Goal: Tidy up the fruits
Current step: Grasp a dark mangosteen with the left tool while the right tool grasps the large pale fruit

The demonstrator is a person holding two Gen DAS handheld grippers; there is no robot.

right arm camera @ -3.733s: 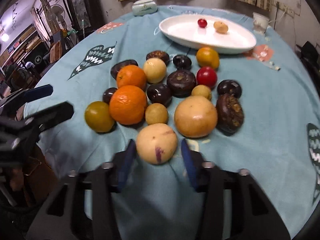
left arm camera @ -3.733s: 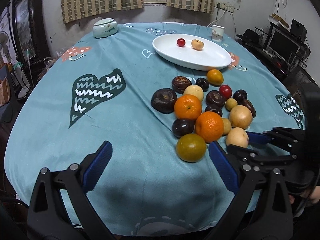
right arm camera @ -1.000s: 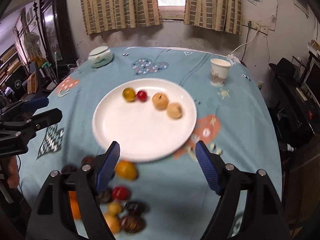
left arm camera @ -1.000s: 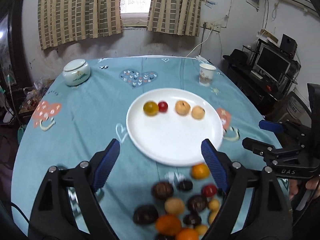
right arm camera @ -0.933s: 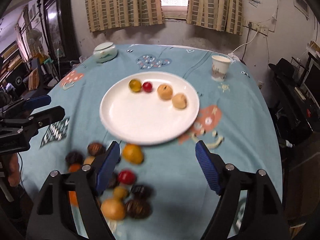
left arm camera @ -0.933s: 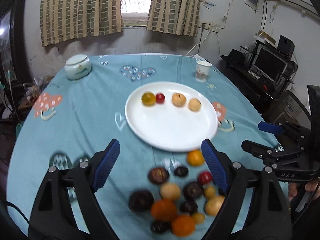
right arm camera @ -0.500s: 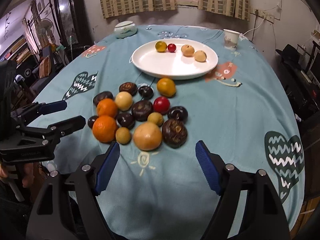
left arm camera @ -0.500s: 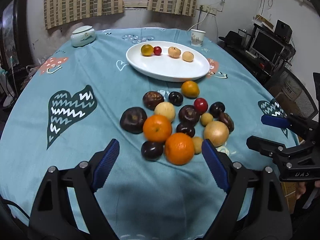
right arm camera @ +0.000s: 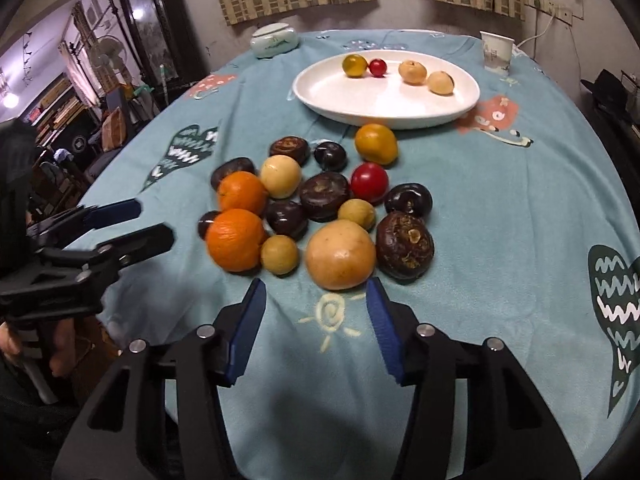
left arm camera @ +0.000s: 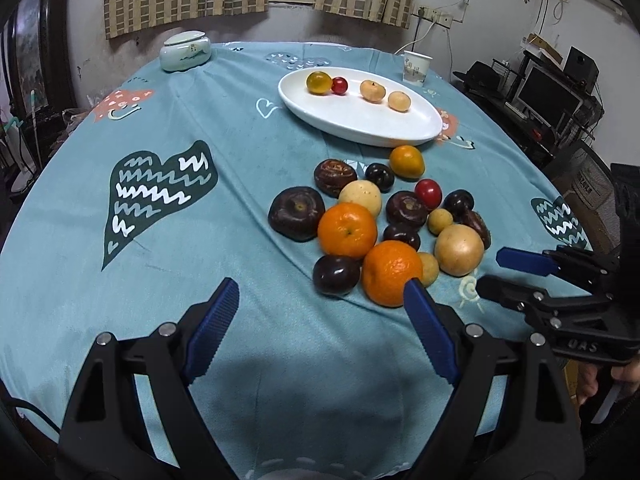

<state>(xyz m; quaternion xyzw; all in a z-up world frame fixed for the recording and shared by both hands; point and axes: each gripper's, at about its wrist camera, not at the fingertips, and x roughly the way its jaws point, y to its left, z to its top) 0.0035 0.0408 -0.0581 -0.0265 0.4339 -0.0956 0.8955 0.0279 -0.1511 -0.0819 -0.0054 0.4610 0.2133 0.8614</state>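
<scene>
A pile of fruit lies on the teal cloth: two oranges (left arm camera: 392,272) (right arm camera: 236,240), a big tan fruit (left arm camera: 459,250) (right arm camera: 340,254), dark purple fruits (left arm camera: 296,213) (right arm camera: 405,246), a red one (right arm camera: 369,177) and small yellow ones. A white plate (left arm camera: 372,126) (right arm camera: 384,98) beyond the pile holds several small fruits. My left gripper (left arm camera: 320,304) is open and empty, just short of the near orange. My right gripper (right arm camera: 316,300) is open and empty, just short of the big tan fruit. Each gripper shows in the other's view (left arm camera: 516,270) (right arm camera: 136,220).
A lidded ceramic jar (left arm camera: 185,51) (right arm camera: 275,41) stands at the far left of the round table. A paper cup (left arm camera: 416,68) (right arm camera: 496,51) stands at the far right. Beyond the right edge are a monitor and chair (left arm camera: 548,100).
Both grippers have come back from over the plate and dropped low toward the near side of the fruit pile. The plate now holds two more fruits than 3.7 s ago.
</scene>
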